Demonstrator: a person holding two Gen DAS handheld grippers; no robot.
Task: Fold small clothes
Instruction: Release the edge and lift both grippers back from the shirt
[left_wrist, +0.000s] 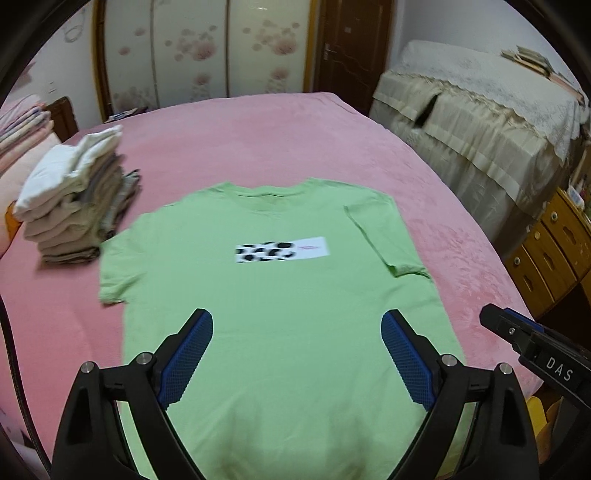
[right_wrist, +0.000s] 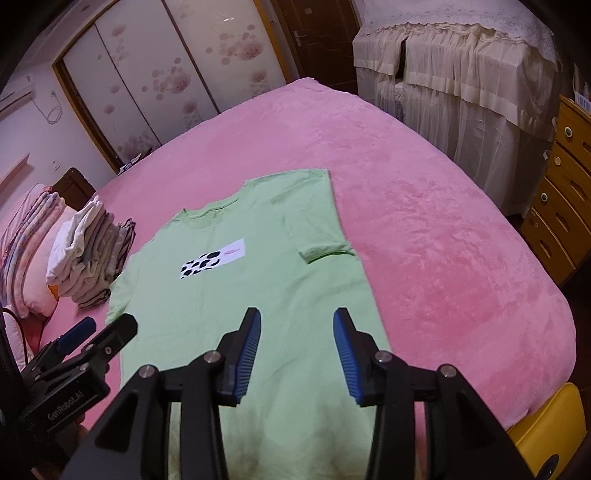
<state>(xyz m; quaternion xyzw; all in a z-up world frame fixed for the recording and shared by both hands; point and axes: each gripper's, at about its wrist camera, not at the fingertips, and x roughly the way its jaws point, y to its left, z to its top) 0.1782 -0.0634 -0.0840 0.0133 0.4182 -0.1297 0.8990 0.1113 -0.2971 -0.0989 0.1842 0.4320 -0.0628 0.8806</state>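
Lying flat lengthwise, green T-shirt (left_wrist: 280, 295), collar away, hem near, both grippers' jaws released.

Left hand-held gripper (left_wrist: 297, 321) jaws spread wide, right hand-held gripper (right_wrist: 297, 319) partly parted, both empty
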